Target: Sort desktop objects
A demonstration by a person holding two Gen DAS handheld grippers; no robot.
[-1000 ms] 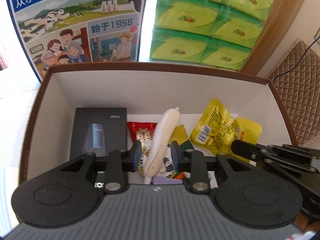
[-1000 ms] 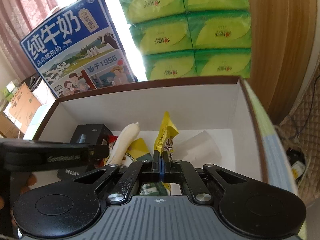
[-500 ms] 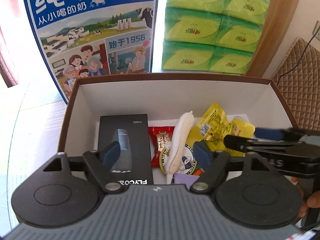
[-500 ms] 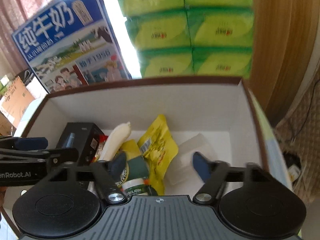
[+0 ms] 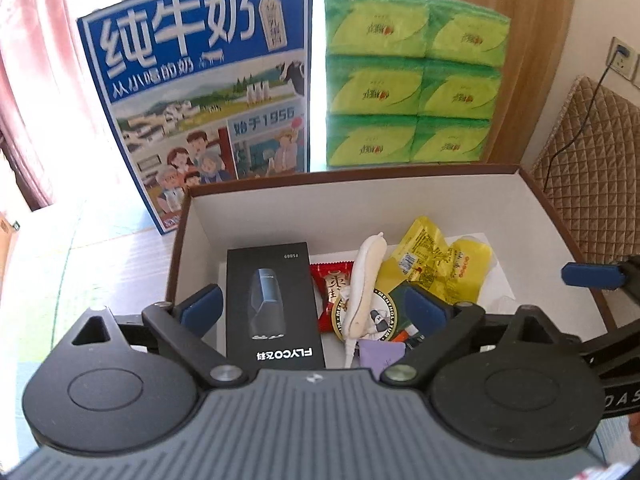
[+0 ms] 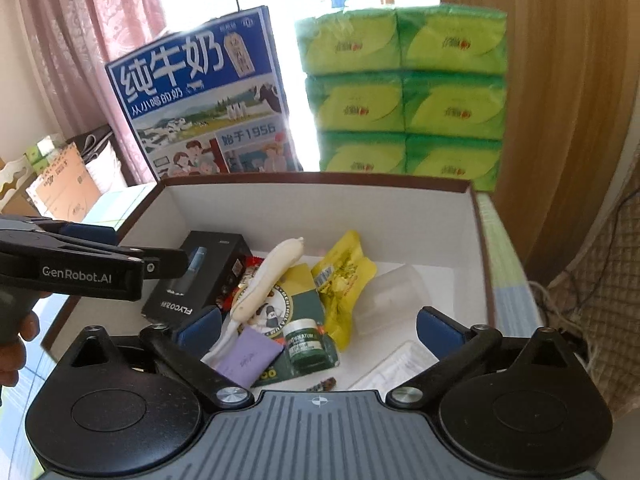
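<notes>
A brown-rimmed white box [image 5: 352,204] [image 6: 320,208] holds the sorted items. Inside lie a black FLYCO shaver box [image 5: 272,300] [image 6: 200,276], a cream-white sausage-shaped pack [image 5: 366,280] [image 6: 272,276], a yellow snack pouch [image 5: 436,264] [image 6: 344,280], a red wrapper [image 5: 332,284], a green Mentholatum pack [image 6: 304,332] and a purple sachet [image 6: 248,356]. My left gripper [image 5: 312,308] hangs open above the box's near side with nothing between its fingers. My right gripper [image 6: 320,328] is open too, empty, above the green pack.
A blue milk carton [image 5: 208,92] [image 6: 204,100] and stacked green tissue packs [image 5: 412,84] [image 6: 404,92] stand behind the box. A quilted brown cushion [image 5: 592,152] is at the right. A wooden panel [image 6: 560,100] rises at the back right. Cardboard boxes [image 6: 60,184] sit far left.
A second ago the left gripper held the white pack and the right held the yellow pouch. Both have opened, dropped them in the box, and pulled back and up.
</notes>
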